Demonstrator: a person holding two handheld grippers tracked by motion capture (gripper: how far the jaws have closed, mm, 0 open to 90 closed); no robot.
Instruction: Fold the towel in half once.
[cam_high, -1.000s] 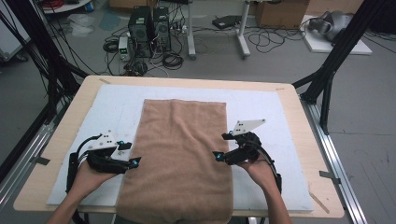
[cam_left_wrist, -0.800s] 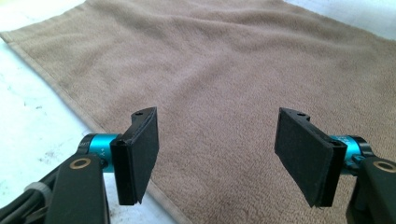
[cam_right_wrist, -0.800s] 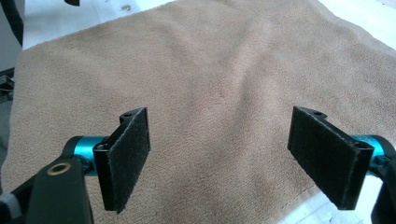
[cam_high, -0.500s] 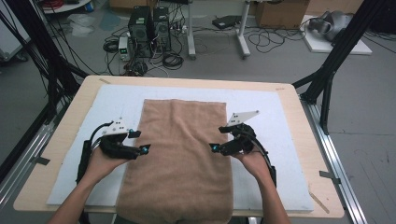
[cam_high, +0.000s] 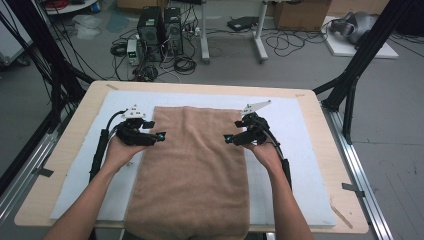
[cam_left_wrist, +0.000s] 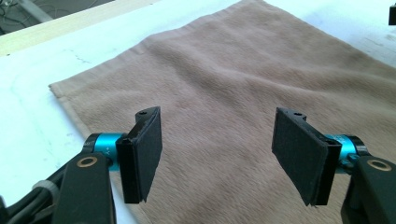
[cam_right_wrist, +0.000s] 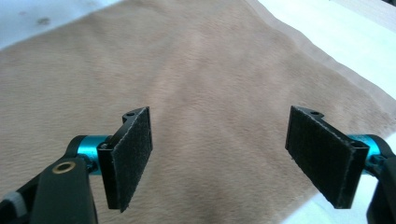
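A tan towel (cam_high: 192, 175) lies flat on the white mat (cam_high: 305, 150), its near end hanging over the table's front edge. My left gripper (cam_high: 159, 136) hovers over the towel's left edge, pointing inward, jaws open. My right gripper (cam_high: 227, 138) hovers over the right edge, facing it, also open; its jaws have just been closing slightly with nothing between them. In the left gripper view the open gripper (cam_left_wrist: 219, 158) stands above the towel (cam_left_wrist: 224, 70) near its far left corner. The right gripper view shows the gripper (cam_right_wrist: 224, 158) spread wide over the towel (cam_right_wrist: 187, 70).
The wooden table (cam_high: 75, 135) borders the mat on all sides. Black frame struts (cam_high: 350, 85) stand at the far corners. Computers and cables (cam_high: 160, 30) sit on the floor beyond. Cables trail from both grippers along the forearms.
Both hands have moved away from the person along the towel's side edges, toward its far end. The towel lies as before.
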